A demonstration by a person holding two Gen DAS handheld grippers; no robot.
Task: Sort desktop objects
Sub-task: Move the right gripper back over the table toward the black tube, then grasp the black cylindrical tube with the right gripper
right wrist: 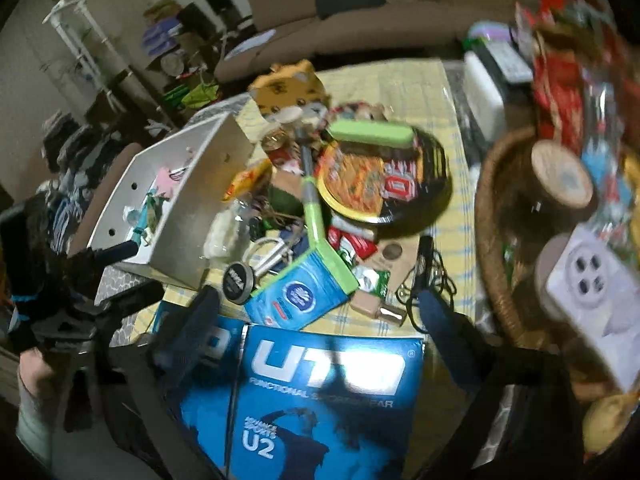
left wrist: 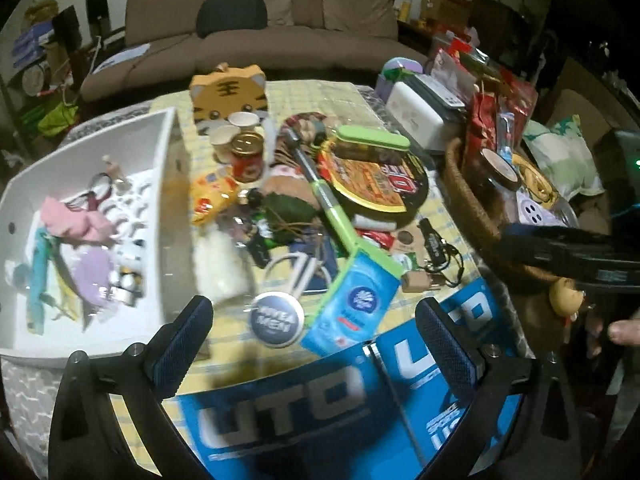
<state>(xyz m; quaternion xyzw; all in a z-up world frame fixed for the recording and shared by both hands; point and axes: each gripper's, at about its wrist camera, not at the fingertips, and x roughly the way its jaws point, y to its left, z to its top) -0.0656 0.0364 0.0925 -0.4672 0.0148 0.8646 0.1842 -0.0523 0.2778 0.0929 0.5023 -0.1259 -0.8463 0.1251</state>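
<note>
Desktop objects lie heaped on a yellow checked tablecloth [left wrist: 320, 92], and every place below is given from the round black instant-noodle bowl with the orange lid [left wrist: 376, 184] in the middle of the heap. Far to its left stands a white rectangular plastic bin [left wrist: 168, 184] with small pink, purple and teal items inside. Between bin and bowl sit a red tin can with a gold top [left wrist: 249, 157] and, behind it, a tiger-faced orange plush box [left wrist: 229, 94]. A green flat case [left wrist: 374, 139] rests on the bowl's far rim; a green-handled stick [left wrist: 328, 204] runs along its left side down to a blue wet-wipe pack [left wrist: 356, 304]. Just left of that pack lies a round dark-blue cream tin [left wrist: 276, 319]. Nearest the cameras lies a blue glossy carton [left wrist: 304, 396]. Right of the bowl stands a brown woven basket [left wrist: 460, 184] full of packets.

The left gripper [left wrist: 320, 344] hangs over the cream tin and carton, jaws spread, nothing between them. The right gripper [right wrist: 320, 320] hovers over the carton, jaws apart and empty.
</note>
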